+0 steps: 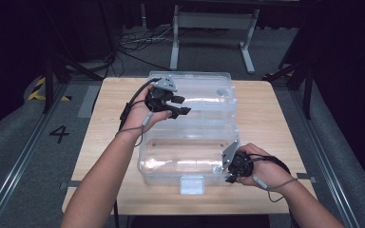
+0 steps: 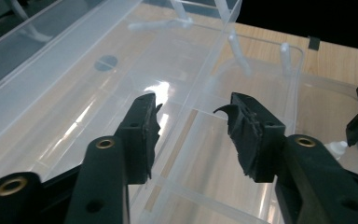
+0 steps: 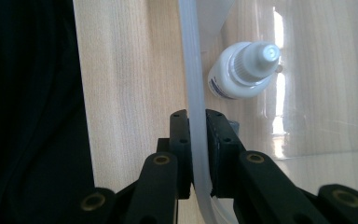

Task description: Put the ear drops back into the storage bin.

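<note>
Pinching box rim [image 3: 196, 93]: right gripper [image 3: 197, 140]; left gripper [image 2: 193, 123] above lid.

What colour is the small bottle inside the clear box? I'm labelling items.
White, with a white cap; the small bottle shows best in the right gripper view.

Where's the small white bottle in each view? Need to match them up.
High view: white bottle is a tiny speck inside the clear box, at its near right corner beside the right gripper.
Left gripper view: white bottle sits at the right edge, below the other gripper's jaw.
Right gripper view: white bottle is upper centre, seen from above.
Shared landmark: the box rim that the right gripper clamps.
</note>
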